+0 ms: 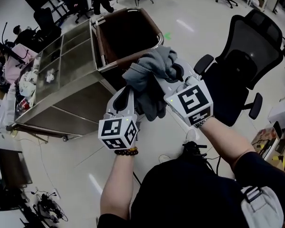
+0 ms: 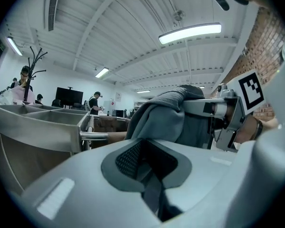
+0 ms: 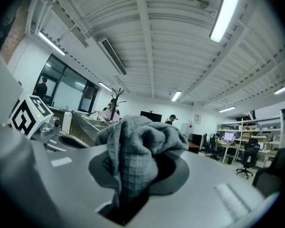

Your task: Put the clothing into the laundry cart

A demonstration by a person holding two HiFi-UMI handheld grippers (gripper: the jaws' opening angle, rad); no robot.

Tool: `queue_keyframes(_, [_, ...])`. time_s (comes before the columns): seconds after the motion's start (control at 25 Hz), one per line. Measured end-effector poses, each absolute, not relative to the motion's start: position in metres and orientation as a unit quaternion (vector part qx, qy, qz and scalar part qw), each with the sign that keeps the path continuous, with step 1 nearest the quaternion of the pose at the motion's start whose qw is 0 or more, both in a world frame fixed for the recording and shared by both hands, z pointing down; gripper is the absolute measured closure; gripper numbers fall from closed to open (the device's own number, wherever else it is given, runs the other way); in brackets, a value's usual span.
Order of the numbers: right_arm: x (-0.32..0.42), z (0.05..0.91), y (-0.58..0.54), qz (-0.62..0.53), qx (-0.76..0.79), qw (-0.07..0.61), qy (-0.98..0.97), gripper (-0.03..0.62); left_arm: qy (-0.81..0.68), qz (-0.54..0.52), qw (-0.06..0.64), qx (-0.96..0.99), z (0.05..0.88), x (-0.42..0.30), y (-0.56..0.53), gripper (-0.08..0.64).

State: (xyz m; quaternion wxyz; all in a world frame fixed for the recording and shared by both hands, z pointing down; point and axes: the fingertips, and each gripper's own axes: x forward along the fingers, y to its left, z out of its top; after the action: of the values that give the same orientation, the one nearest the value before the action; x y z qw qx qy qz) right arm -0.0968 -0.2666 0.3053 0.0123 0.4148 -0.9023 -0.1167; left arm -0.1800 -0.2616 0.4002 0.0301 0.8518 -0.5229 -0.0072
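**Clothing lifted, not yet in the cart**

Head view: the left gripper [image 1: 125,97] and right gripper [image 1: 173,83] both clamp the grey clothing [image 1: 152,72], bunched between them in the air. The laundry cart [image 1: 157,32] stands at eleven o'clock from the bundle.

Left gripper view: the jaws sit nearly together on a fold of cloth, and the cart [image 2: 111,125] is at nine o'clock.

Right gripper view: the jaws pinch the waffle-knit fabric [image 3: 133,146].

Carrying it over the cart and releasing it are what remain, I judge.
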Motion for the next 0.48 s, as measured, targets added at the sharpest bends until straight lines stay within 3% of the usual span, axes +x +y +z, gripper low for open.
queue_keyframes(0.48, [-0.135, 0.236, -0.257, -0.13, 0.398, 0.009, -0.908, 0.492, -0.561, -0.011, -0.002, 0.828, 0.332, -0.228, -0.223, 0.538])
